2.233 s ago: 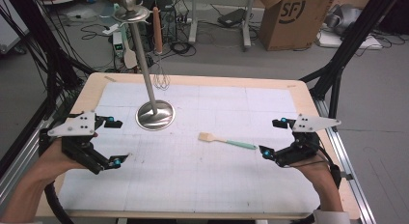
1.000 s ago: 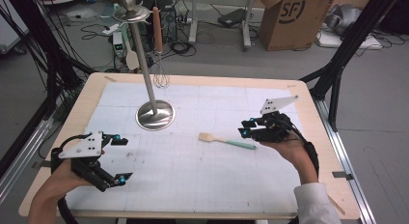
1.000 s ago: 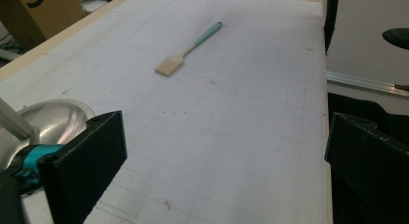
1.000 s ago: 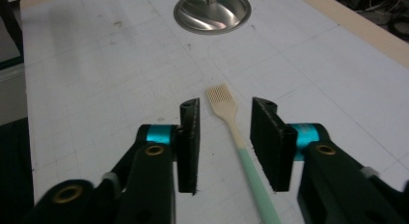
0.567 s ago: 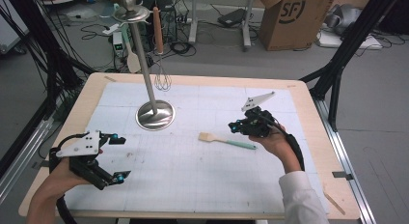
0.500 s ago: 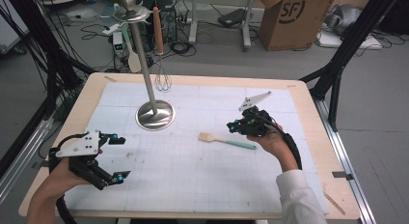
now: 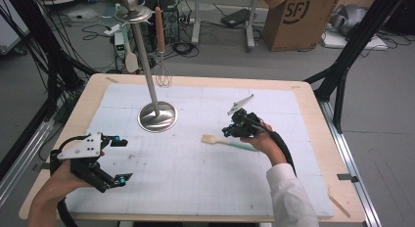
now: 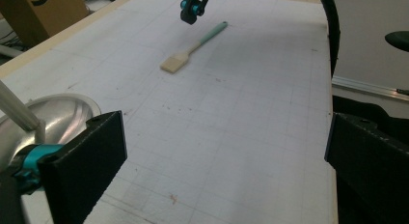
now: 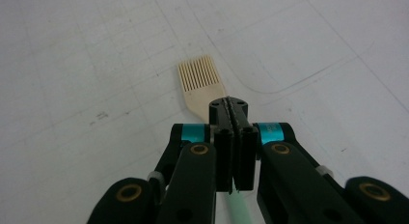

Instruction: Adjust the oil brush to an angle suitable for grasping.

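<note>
High view: the brush (image 7: 230,141) is seen lying flat on the tabletop (image 7: 313,114), at four o'clock from the stand base (image 7: 157,116). The right tool (image 7: 234,130) is held above its handle, seemingly for a pick-up.

Left gripper view: the left tool (image 8: 222,161) is kept spread, idle.

Right gripper view: the jaws are pressed together, with the handle below them.

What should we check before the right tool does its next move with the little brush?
1. Right tool above the brush: ok, it sits over the green handle.
2. Jaws open, ready to grab: not ok, they are shut tight together.
3. Handle pinched between them: cannot tell.
4. Brush lying flat on the white mat: ok.
5. Left tool out of the way: ok, open and far off.
6. Metal stand apart from the brush: ok.
</note>
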A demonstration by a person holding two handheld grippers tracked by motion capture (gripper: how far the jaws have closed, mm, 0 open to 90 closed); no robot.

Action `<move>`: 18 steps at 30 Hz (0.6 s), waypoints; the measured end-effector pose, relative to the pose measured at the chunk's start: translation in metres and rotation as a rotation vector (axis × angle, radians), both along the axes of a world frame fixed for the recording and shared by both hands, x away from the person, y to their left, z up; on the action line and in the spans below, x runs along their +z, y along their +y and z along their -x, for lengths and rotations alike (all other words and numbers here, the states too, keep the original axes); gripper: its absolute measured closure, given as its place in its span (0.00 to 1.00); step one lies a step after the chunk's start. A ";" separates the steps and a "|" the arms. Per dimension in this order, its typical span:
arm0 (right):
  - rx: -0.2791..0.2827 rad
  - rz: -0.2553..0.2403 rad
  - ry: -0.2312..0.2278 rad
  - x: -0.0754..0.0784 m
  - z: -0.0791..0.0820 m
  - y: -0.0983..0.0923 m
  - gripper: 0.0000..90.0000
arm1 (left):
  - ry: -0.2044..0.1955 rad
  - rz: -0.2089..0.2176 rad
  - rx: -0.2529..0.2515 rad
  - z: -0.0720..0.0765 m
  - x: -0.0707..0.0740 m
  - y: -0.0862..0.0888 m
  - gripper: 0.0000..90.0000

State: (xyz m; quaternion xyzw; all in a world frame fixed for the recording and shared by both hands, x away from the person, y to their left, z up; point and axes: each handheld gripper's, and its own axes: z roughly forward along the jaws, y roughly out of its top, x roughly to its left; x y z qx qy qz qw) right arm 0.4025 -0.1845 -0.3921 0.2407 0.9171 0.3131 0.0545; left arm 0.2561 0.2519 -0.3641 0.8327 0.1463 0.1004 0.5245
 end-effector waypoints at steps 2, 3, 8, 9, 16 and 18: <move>-0.008 0.003 0.007 -0.003 -0.001 0.002 0.99 | 0.001 -0.002 -0.001 0.000 -0.001 0.000 0.02; -0.001 0.011 0.008 -0.004 -0.003 0.002 0.99 | 0.003 -0.003 -0.001 0.000 -0.001 0.000 0.02; -0.001 0.025 0.020 -0.010 -0.006 0.004 0.99 | 0.006 -0.001 0.000 -0.001 -0.002 0.000 0.02; 0.002 0.026 0.017 -0.011 -0.007 0.004 0.99 | 0.005 -0.004 -0.004 -0.001 -0.002 -0.001 0.02; 0.008 0.045 0.022 -0.020 -0.012 0.013 0.99 | 0.007 -0.003 -0.004 -0.001 -0.002 0.000 0.02; 0.003 0.040 0.038 -0.022 -0.013 0.016 0.99 | 0.006 0.000 -0.002 -0.001 -0.002 0.001 0.02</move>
